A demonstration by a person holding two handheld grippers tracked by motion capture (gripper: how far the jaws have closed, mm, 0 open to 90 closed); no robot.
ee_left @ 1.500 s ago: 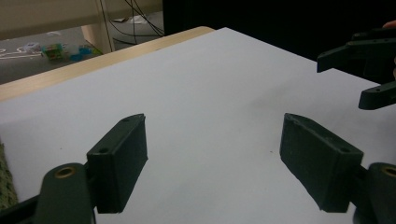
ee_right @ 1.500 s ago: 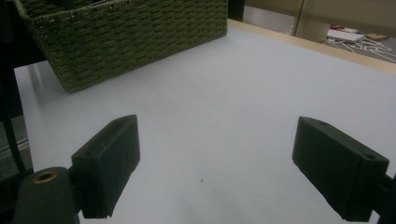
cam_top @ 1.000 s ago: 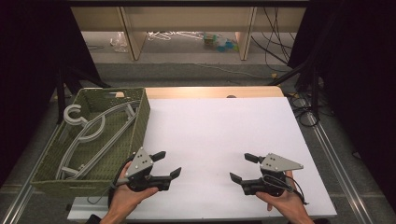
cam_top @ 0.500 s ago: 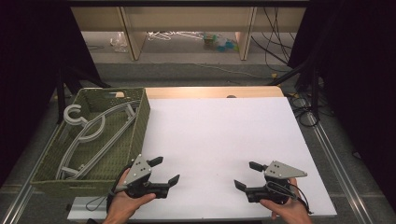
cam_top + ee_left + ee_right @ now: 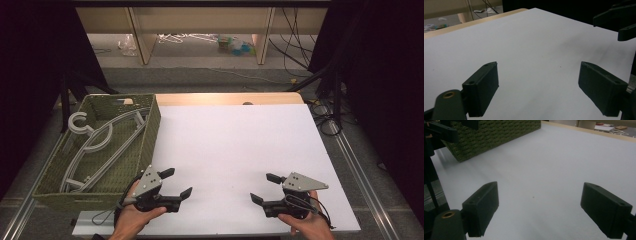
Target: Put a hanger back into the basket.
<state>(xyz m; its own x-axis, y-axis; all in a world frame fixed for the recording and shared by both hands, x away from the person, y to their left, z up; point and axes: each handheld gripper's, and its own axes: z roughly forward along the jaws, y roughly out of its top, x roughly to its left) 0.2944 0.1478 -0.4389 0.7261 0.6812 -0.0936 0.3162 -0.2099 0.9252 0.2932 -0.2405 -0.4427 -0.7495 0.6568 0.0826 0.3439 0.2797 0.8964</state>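
Both hands drawn back toward the bottom edge since the earlier frames, left gripper and right gripper now lower on the white table.

Left jaws just opened to full spread, nothing between them; seen in the left gripper view as two black pads wide apart over bare white surface. Left hand entering from the lower left, gripper angled up and to the right, just beside the near corner of the green woven basket. Right hand entering from the lower right, gripper pointing left toward the other; jaws likewise spread wide and empty, confirmed in the right gripper view. Grey hangers lying inside the basket at left of frame, untouched, well apart from the right gripper.
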